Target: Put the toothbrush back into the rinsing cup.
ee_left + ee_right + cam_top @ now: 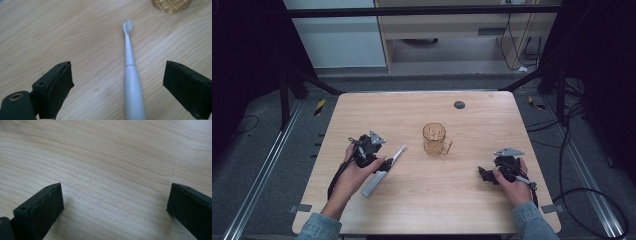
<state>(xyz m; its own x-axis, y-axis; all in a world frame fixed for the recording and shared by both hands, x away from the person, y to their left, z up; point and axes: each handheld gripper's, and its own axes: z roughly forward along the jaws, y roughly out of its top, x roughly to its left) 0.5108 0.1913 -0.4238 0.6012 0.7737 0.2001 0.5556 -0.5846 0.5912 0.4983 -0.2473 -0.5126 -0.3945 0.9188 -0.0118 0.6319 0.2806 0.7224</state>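
the table (pixel 427 200) is a pale wood square with bare wood on most of it. the toothbrush (pixel 384 170) lies flat left of centre, head pointing to about 1 o'clock toward the cup (pixel 435 139), handle end toward 7 o'clock. there is open wood between brush head and cup; the two are near but apart. the cup, amber and faceted with a handle on its right side, stands upright at mid-table, well clear of every edge; i cannot tell whether anything is in it. a small dark disc (pixel 459 104) sits near the far edge at 12 o'clock.

the left gripper (pixel 117 85) hangs over the toothbrush handle, jaws wide apart, one on each side of the handle and neither pressing on it; in the left gripper view the white handle (pixel 133 92) runs up between them and the cup rim shows at 1 o'clock.

the right gripper (pixel 113 202) rests low at about 4 o'clock on the table, well apart from the cup, jaws wide apart over bare wood with nothing between them. the near and right edges lie close to that hand.
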